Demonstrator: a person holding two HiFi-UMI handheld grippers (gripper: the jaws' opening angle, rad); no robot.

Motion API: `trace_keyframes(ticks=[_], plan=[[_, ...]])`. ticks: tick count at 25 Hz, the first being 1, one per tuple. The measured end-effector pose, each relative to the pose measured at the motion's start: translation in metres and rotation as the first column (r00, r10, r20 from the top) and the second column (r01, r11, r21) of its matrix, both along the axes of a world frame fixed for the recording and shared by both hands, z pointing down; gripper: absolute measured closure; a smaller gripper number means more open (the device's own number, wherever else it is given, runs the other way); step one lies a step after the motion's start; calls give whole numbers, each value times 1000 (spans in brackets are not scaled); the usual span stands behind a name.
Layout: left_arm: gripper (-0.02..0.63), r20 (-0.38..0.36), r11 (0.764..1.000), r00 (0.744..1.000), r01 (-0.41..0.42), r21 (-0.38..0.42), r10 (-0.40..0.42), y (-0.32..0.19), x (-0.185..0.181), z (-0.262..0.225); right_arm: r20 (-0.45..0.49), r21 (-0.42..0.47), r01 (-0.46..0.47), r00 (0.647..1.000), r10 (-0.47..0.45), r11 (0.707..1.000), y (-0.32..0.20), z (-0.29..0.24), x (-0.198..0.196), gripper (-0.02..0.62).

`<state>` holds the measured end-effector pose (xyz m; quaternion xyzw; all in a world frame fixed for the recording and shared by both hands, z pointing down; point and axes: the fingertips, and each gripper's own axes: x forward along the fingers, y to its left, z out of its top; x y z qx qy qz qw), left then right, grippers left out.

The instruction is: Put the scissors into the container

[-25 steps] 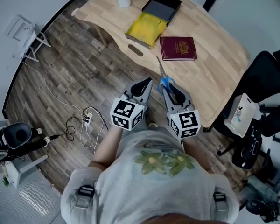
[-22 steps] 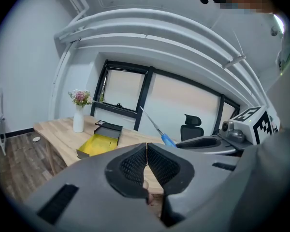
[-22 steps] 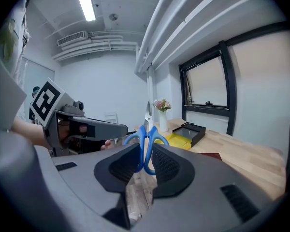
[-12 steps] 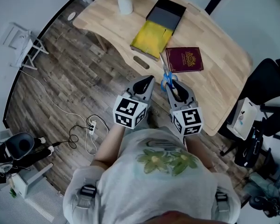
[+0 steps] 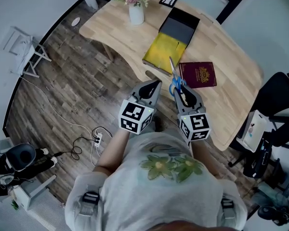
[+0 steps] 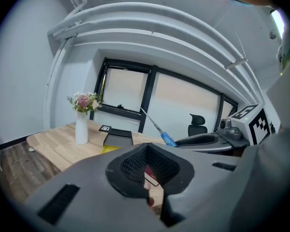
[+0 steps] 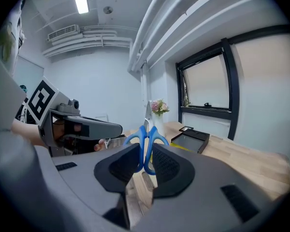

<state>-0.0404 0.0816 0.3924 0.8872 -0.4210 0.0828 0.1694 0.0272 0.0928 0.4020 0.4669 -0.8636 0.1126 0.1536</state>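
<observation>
**Scissors gripped, still short of the container**
The scissors point blades-forward, blue handles clamped in the right tool. The black container sits farther along the worktop. Best to lower the blades inside its walls before releasing. The left tool is closed and empty.

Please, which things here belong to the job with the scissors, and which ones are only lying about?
Belong to the job: scissors, gripped in the right tool; black container on the table.

Only lying about: yellow flat item beside the container, red book, vase with flowers, small frame.
</observation>
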Motion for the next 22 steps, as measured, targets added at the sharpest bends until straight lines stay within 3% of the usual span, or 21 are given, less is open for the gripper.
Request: trace_keyframes(ticks=[9, 22], plan=[[600, 17, 999, 999, -29, -27, 30, -27, -5, 21, -7, -27, -43, 999, 43, 999, -24, 14, -1, 512], [600, 85, 999, 996, -21, -49, 26, -86, 7, 24, 39, -55, 0, 999, 2, 998, -93, 14, 8, 512]])
